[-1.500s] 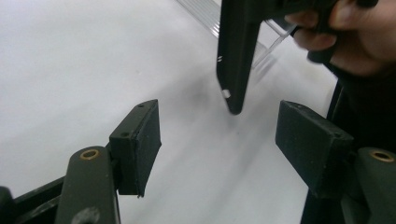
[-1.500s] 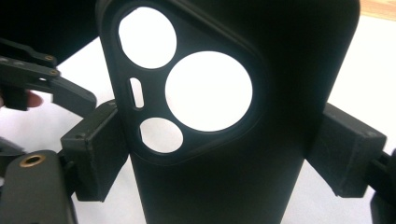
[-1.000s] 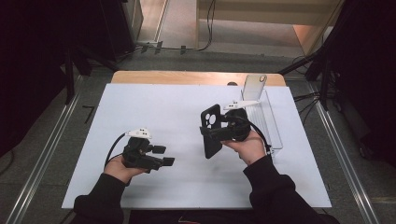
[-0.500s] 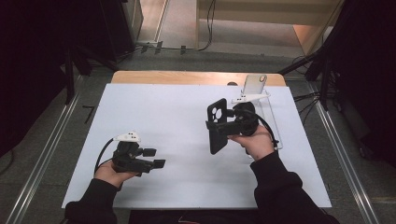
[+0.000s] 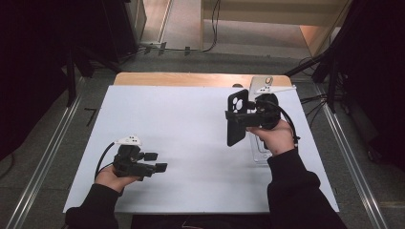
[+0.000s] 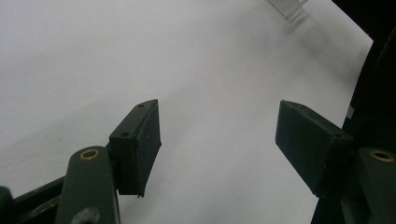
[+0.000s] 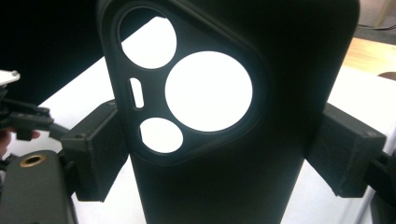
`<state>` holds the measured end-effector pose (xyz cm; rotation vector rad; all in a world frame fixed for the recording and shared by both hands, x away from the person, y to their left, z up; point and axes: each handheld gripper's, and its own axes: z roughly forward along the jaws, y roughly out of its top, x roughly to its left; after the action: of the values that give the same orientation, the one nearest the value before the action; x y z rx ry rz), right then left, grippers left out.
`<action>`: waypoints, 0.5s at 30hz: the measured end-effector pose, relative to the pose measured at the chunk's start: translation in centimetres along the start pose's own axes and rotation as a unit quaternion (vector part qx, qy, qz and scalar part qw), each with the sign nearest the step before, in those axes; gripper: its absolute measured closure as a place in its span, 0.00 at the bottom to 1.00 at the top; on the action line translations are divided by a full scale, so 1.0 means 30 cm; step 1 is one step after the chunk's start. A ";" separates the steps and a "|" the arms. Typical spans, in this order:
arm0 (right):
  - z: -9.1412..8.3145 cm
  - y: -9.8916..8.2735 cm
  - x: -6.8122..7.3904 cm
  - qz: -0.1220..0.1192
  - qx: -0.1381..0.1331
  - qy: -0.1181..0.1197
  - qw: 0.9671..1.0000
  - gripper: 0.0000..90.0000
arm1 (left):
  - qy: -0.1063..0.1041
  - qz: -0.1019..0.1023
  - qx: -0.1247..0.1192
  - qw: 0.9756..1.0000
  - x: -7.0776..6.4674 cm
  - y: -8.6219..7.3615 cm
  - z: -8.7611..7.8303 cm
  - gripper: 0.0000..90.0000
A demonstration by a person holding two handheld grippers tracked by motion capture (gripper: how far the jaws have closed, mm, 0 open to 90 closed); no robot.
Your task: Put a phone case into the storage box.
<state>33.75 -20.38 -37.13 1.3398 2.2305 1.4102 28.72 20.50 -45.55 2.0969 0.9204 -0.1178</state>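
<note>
A black phone case (image 5: 235,125) with round camera cutouts is held upright above the right side of the white table cover (image 5: 181,119). My right gripper (image 5: 242,116) is shut on it, one pad on each long edge. In the right gripper view the phone case (image 7: 210,186) stands between both pads of the right gripper (image 7: 224,156), and white table shows through the cutouts. My left gripper (image 5: 155,162) hovers low over the near left of the table, open. In the left gripper view the left gripper (image 6: 217,140) has only bare white surface between its jaws.
A clear plastic holder (image 5: 260,155) lies along the right side of the table under the right hand, and the clear plastic holder's corner (image 6: 285,5) shows far off. A wooden table edge (image 5: 191,78) runs along the back. Dark floor and metal rails (image 5: 43,162) flank the table.
The right hand has carried the phone case to the right and somewhat higher. The left hand has slipped slightly toward the near left edge, jaws unchanged.
</note>
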 end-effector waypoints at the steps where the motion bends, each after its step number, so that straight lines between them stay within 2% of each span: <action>1: -0.006 0.003 -0.008 0.003 -0.002 -0.004 1.000 0.14 | 0.001 0.000 -0.001 1.000 0.000 -0.001 -0.001 0.35; 6: -0.039 0.016 -0.039 0.013 -0.016 -0.018 1.000 0.14 | 0.003 -0.006 -0.004 1.000 0.001 -0.010 -0.007 0.35; 15: -0.089 0.025 -0.106 0.028 -0.034 -0.061 0.997 0.14 | 0.006 -0.010 -0.005 1.000 0.003 -0.019 -0.017 0.35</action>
<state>34.52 -24.37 -36.02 1.4351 2.0640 1.3701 28.31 21.15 -45.64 2.0826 0.9468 -0.1111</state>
